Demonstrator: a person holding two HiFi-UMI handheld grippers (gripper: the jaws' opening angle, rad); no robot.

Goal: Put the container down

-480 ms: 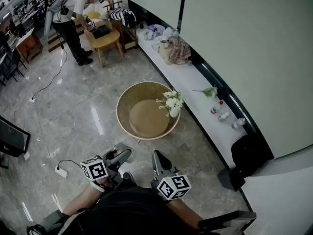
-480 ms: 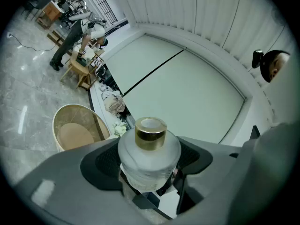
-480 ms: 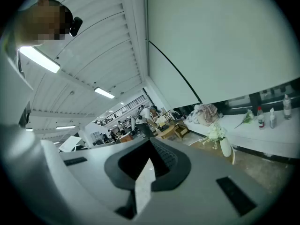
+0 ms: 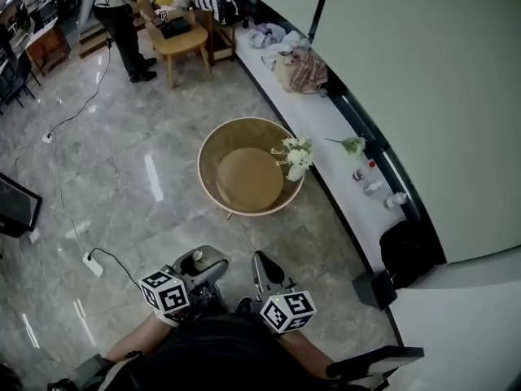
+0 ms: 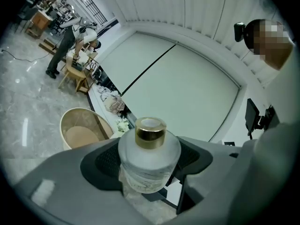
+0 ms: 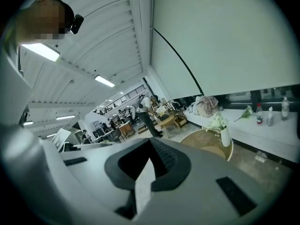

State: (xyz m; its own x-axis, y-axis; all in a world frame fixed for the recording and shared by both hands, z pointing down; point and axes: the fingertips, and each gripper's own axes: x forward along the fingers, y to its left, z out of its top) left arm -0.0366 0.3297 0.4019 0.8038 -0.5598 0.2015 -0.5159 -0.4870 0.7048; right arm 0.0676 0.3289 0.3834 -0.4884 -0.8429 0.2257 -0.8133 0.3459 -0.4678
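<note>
two grippers sit low in the head view, each with its marker cube nearest the bottom edge. the left gripper has its jaws spread wide and clamped on the container, a frosted glass bottle with a gold cap; both dark pads press on its sides in the left gripper view. the container stands upright between them, held in the air above the marble floor, well short of the round table. the right gripper has its jaws brought together with nothing between them.

vs. half a second ago: the left gripper's cube lies slightly lower and further right in the frame; the right gripper is in almost the same spot. the whole head view has shifted: the round table and the vase of white flowers on its right rim now sit higher in the frame, and the person at the upper left is closer to the top edge. the white ledge along the wall has slid up likewise.
</note>
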